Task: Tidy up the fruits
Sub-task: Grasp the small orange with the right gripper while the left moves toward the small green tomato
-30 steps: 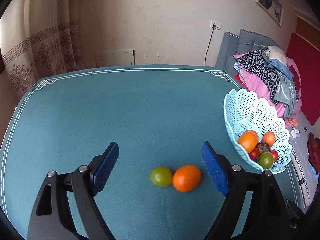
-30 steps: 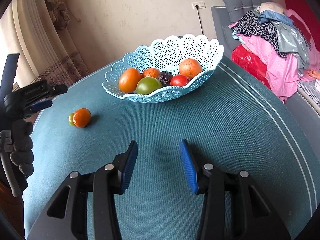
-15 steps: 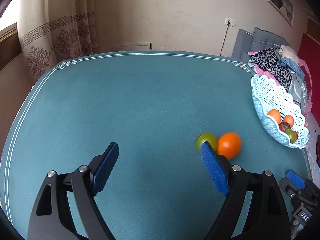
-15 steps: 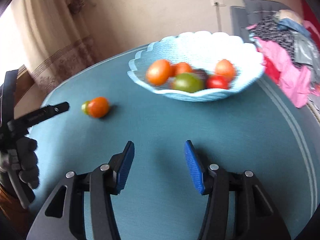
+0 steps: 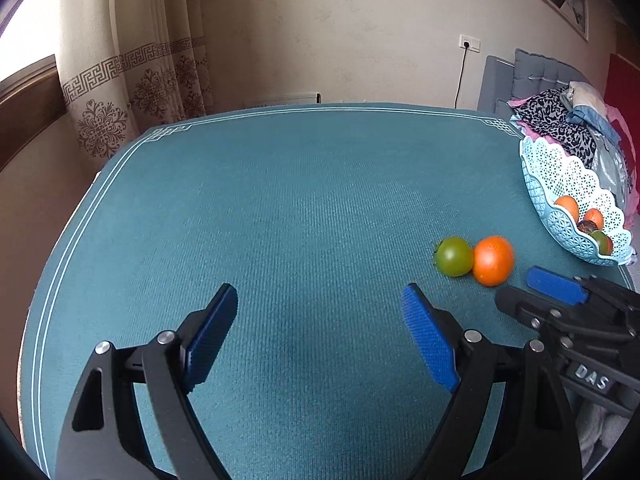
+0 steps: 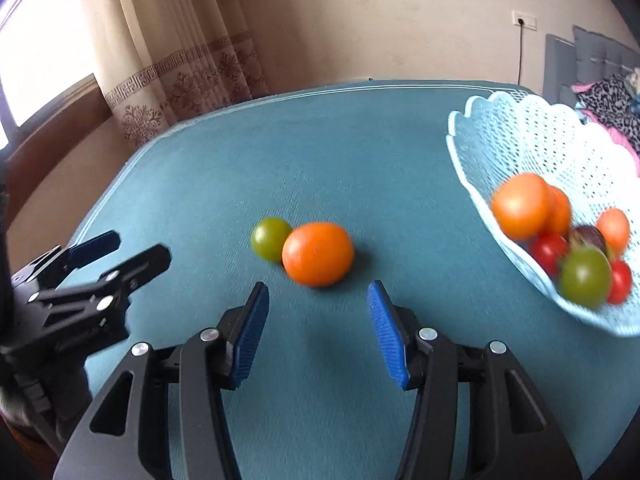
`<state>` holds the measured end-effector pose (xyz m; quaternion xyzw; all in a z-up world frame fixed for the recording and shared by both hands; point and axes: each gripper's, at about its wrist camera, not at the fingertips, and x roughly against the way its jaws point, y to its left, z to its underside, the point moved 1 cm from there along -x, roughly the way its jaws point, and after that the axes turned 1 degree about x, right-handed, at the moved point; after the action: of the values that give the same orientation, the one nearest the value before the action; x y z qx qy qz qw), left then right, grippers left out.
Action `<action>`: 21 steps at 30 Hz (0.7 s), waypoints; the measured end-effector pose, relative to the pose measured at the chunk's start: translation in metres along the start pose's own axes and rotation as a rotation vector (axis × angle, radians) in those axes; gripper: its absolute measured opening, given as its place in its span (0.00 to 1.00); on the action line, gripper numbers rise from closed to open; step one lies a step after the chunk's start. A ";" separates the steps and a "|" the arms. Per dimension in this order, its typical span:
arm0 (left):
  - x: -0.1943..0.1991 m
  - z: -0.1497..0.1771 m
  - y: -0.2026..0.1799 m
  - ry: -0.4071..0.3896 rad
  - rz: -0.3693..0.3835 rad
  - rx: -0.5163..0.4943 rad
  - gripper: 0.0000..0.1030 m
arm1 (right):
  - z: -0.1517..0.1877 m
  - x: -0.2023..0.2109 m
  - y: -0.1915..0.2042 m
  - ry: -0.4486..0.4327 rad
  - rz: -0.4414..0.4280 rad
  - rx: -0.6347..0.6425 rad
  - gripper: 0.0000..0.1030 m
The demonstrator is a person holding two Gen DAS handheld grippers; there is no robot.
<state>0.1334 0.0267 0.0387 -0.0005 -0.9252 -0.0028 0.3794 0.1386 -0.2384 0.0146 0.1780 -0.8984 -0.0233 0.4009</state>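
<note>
R gripper (image 6: 318, 320) agape near orange (image 6: 318, 254) — L gripper (image 5: 320, 336) agape too

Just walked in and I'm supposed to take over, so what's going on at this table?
A person is sorting fruit with a hand-held claw in each hand. Most fruit already sits in the light blue basket. An orange fruit and a green fruit lie touching each other on the teal tablecloth. The right claw is open and empty, aimed at the orange fruit just ahead of it. The left claw is also open and empty, off to the side over bare cloth.
</note>
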 end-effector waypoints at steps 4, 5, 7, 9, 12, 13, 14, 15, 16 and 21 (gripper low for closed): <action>-0.004 0.003 0.004 0.015 -0.003 0.015 0.83 | -0.010 -0.019 0.003 0.018 -0.015 -0.012 0.51; -0.005 0.004 0.004 0.016 -0.001 0.015 0.83 | -0.014 -0.024 0.002 0.022 -0.031 -0.024 0.51; -0.007 0.004 0.004 0.019 0.001 0.014 0.83 | -0.018 -0.027 0.002 0.019 -0.039 -0.036 0.48; -0.008 0.004 0.004 0.023 0.004 0.014 0.83 | -0.021 -0.029 0.003 0.016 -0.043 -0.037 0.43; -0.010 0.003 0.003 0.027 0.009 0.011 0.83 | -0.019 -0.024 -0.002 0.013 -0.049 -0.050 0.40; -0.011 0.002 0.001 0.028 0.009 0.008 0.83 | -0.018 -0.022 -0.004 0.012 -0.042 -0.056 0.40; -0.011 0.002 -0.001 0.030 0.009 0.003 0.83 | -0.017 -0.020 -0.005 0.010 -0.038 -0.063 0.40; -0.012 0.002 -0.003 0.032 0.010 -0.001 0.83 | -0.016 -0.018 -0.006 0.009 -0.038 -0.067 0.40; -0.012 0.002 -0.006 0.033 0.012 -0.008 0.83 | -0.015 -0.016 -0.007 0.007 -0.037 -0.070 0.40; -0.012 -0.002 -0.021 0.025 0.032 -0.040 0.83 | -0.005 0.003 -0.014 -0.024 -0.006 -0.058 0.40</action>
<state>0.1436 0.0053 0.0318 -0.0228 -0.9201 -0.0154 0.3908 0.1447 -0.2521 0.0180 0.1687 -0.9014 -0.0525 0.3952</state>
